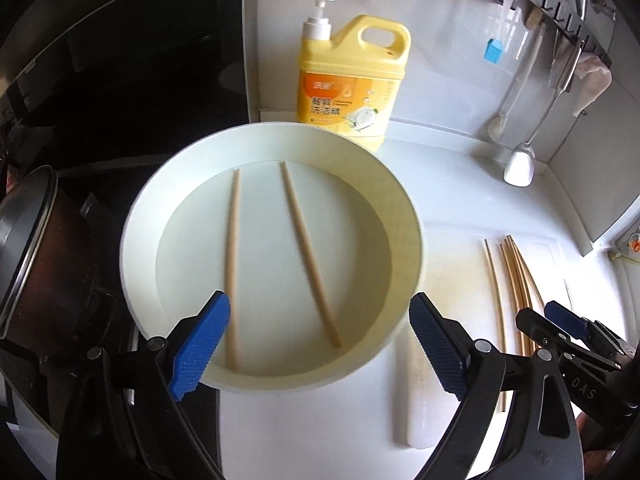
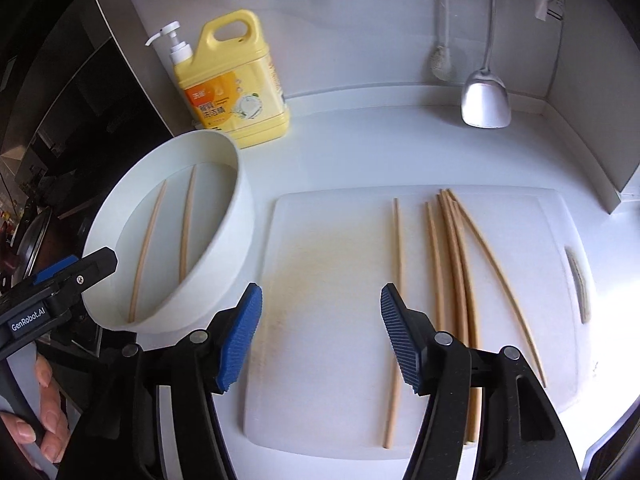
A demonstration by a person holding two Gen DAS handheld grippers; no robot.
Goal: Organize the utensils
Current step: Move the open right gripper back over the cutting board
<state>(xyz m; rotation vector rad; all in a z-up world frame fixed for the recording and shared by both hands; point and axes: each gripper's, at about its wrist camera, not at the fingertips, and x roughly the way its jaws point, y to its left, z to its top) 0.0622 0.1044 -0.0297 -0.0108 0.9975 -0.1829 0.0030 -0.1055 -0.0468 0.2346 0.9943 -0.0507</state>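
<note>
A round white basin holds two wooden chopsticks. Several more chopsticks lie on a white cutting board, one apart at the left of the bunch. My left gripper is open and empty, just above the basin's near rim; it shows in the right wrist view. My right gripper is open and empty above the board, left of the chopsticks; it shows in the left wrist view.
A yellow dish soap bottle stands behind the basin. A metal spatula and other utensils hang on the back wall. A dark stove and pot lie to the left.
</note>
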